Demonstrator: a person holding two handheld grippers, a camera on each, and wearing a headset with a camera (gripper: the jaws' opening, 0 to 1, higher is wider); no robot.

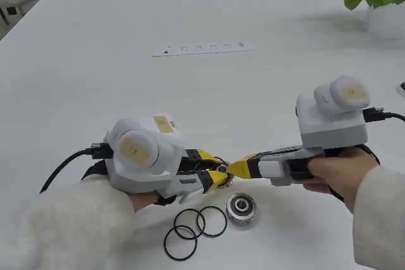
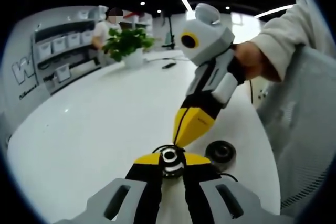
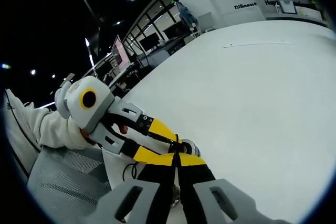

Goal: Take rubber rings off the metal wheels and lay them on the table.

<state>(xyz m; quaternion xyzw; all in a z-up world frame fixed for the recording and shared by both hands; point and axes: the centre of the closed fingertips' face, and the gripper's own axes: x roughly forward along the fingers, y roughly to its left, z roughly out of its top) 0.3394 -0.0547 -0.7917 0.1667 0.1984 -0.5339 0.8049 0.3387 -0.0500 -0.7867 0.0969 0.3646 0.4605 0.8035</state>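
1. Shows the left gripper (image 1: 216, 177) clamped on a metal wheel (image 2: 169, 157), just above the white table (image 1: 190, 93).
2. Shows the right gripper (image 1: 235, 169) narrowed to a pinch on a thin rubber ring (image 3: 177, 141) at that wheel.
3. Shows three loose rings (image 1: 195, 226) lying overlapped on the table below, just beside a second wheel (image 1: 242, 208).

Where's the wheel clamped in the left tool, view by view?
Head view: wheel low centre, between the yellow tips.
Left gripper view: bottom centre, clamped in the left tool.
Right gripper view: lower centre, just beyond the right tool.
Shared landmark: both yellow tips meeting at it.
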